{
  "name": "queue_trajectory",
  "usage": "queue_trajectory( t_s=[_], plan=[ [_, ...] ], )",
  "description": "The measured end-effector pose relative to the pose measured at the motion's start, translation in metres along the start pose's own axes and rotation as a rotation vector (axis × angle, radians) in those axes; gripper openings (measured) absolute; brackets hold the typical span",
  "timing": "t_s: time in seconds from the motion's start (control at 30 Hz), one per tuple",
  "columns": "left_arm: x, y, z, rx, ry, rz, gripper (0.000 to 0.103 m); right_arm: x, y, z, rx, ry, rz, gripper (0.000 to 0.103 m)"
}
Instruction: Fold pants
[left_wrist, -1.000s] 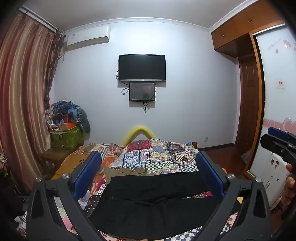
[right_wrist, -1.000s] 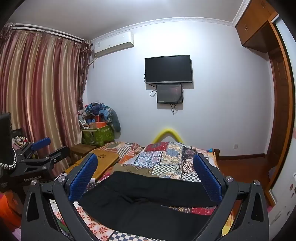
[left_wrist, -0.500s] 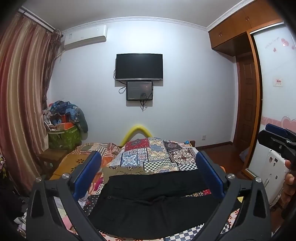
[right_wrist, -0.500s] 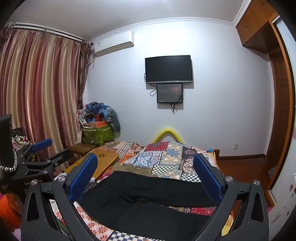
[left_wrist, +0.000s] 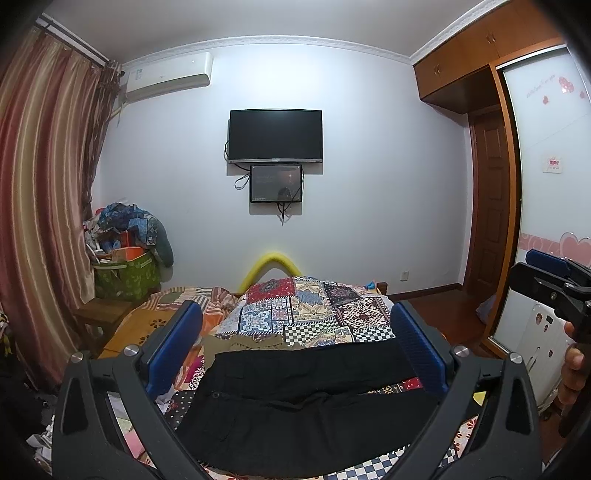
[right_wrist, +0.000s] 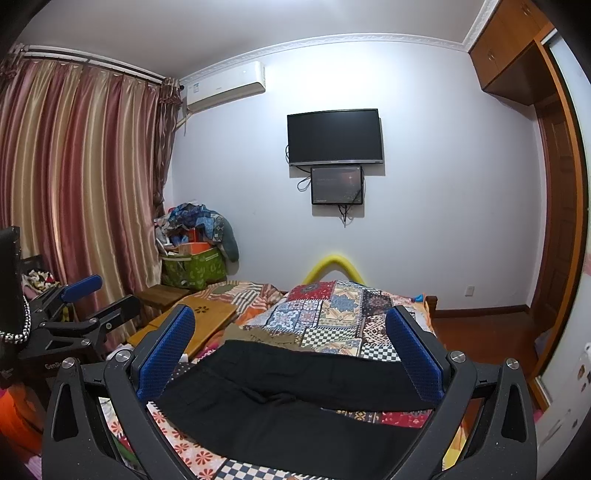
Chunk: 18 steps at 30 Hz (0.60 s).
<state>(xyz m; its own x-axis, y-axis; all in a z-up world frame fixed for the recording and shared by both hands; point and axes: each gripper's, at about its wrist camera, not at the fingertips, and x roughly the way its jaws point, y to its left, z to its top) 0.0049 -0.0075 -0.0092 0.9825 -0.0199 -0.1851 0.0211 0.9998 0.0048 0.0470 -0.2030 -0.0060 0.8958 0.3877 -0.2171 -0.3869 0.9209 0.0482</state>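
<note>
Both grippers, left gripper (left_wrist: 295, 354) and right gripper (right_wrist: 291, 350), hover with fingers spread wide, empty. Beyond them, black pants (left_wrist: 306, 398) lie flat, legs apart, across the patchwork bed (left_wrist: 314, 314).

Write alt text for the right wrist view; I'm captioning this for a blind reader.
Black pants lie spread flat on a patchwork-covered bed, framed by the open right gripper. The left gripper hovers open at the left edge, beside striped curtains; a TV hangs on the far wall.
</note>
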Motion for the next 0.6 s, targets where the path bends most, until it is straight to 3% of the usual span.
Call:
queue_trajectory(
  t_s=[0.6],
  plan=[
    [-0.0041,0.0054,-0.0022,-0.003,-0.012,-0.012,0.103,-0.0017,0.0013,0.0002,0.003,-0.001,-0.004,0.103]
  ],
)
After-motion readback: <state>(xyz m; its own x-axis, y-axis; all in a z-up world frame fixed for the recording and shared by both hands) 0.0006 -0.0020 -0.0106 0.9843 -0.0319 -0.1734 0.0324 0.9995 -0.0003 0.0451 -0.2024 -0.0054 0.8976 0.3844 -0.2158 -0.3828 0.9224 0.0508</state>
